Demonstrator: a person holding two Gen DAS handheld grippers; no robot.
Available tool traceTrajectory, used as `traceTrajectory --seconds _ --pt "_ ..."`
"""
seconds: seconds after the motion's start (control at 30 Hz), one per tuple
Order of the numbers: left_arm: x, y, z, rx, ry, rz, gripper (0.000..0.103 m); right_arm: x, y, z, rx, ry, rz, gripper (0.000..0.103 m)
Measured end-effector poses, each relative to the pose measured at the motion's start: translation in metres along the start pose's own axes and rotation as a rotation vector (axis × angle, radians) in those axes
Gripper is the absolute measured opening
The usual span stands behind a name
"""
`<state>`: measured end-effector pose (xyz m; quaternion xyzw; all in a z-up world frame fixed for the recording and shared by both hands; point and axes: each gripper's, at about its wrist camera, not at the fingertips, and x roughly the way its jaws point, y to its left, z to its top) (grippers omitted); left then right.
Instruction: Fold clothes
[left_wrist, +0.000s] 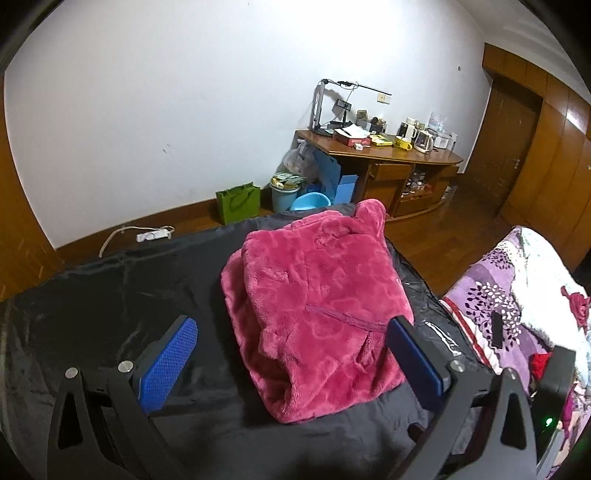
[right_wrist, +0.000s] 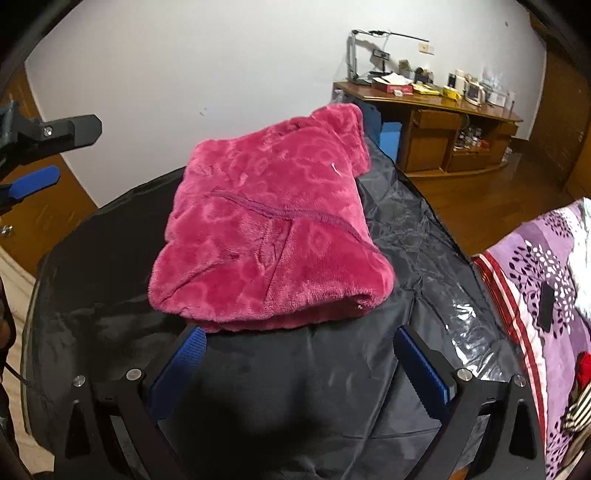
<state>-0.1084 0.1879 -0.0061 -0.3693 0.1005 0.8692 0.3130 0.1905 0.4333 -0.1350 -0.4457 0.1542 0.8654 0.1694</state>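
Note:
A pink fleece garment lies folded in a thick rectangular bundle on a black sheet. It also shows in the right wrist view. My left gripper is open and empty, held over the near end of the bundle with a blue pad on each side. My right gripper is open and empty, just in front of the bundle's near edge above the black sheet. The left gripper also shows at the left edge of the right wrist view, apart from the garment.
A purple floral quilt lies to the right with a dark flat object on it. A cluttered wooden desk stands at the far wall. A green bag, bins and a power strip sit on the wooden floor.

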Motion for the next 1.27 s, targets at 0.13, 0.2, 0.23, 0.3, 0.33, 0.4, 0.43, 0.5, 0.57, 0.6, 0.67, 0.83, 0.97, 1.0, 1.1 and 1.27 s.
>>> traceTrajectory --seconds 0.13,0.2,0.23,0.3,0.33,0.4,0.43,0.5,0.57,0.6,0.67,0.83,0.97,1.0,1.1,1.27 --pt "-0.015 -0.009 0.0 -0.029 -0.014 0.1 0.103 -0.015 -0.004 0.013 -0.057 -0.012 0.033 0.103" --pt "-0.019 -0.015 -0.001 -0.069 -0.012 0.103 0.103 -0.027 -0.007 0.019 -0.094 -0.028 0.045 0.103" --pt "-0.02 -0.017 -0.003 -0.081 -0.01 0.11 0.103 -0.032 -0.009 0.021 -0.114 -0.041 0.048 0.103" --pt "-0.021 -0.022 -0.007 -0.104 -0.006 0.13 0.103 -0.043 -0.015 0.024 -0.149 -0.068 0.057 0.103" --pt "-0.022 -0.024 -0.009 -0.115 -0.004 0.141 0.103 -0.046 -0.018 0.026 -0.157 -0.076 0.066 0.103" --pt "-0.023 -0.029 -0.013 -0.138 0.0 0.161 0.103 -0.048 -0.025 0.028 -0.166 -0.084 0.087 0.103" --pt "-0.023 -0.031 -0.015 -0.149 0.002 0.171 0.103 -0.048 -0.028 0.028 -0.173 -0.085 0.094 0.103" --pt "-0.023 -0.035 -0.018 -0.167 0.012 0.175 0.103 -0.047 -0.034 0.028 -0.194 -0.076 0.108 0.103" --pt "-0.024 -0.039 -0.02 -0.172 0.016 0.183 0.103 -0.047 -0.039 0.028 -0.205 -0.076 0.119 0.103" --pt "-0.025 -0.041 -0.021 -0.173 0.017 0.185 0.103 -0.047 -0.041 0.029 -0.209 -0.077 0.123 0.103" --pt "-0.026 -0.043 -0.021 -0.18 0.026 0.176 0.103 -0.048 -0.046 0.029 -0.214 -0.082 0.132 0.103" --pt "-0.024 -0.044 -0.02 -0.221 0.052 0.109 0.103 -0.049 -0.056 0.032 -0.202 -0.09 0.151 0.103" --pt "-0.023 -0.046 -0.019 -0.223 0.051 0.085 0.103 -0.046 -0.058 0.029 -0.202 -0.081 0.16 0.103" --pt "-0.022 -0.048 -0.019 -0.213 0.049 0.085 0.103 -0.046 -0.059 0.029 -0.202 -0.08 0.16 0.103" --pt "-0.02 -0.053 -0.019 -0.193 0.05 0.075 0.103 -0.044 -0.062 0.027 -0.194 -0.076 0.157 0.103" --pt "-0.016 -0.055 -0.019 -0.168 0.05 0.058 0.103 -0.04 -0.063 0.025 -0.176 -0.063 0.145 0.103"
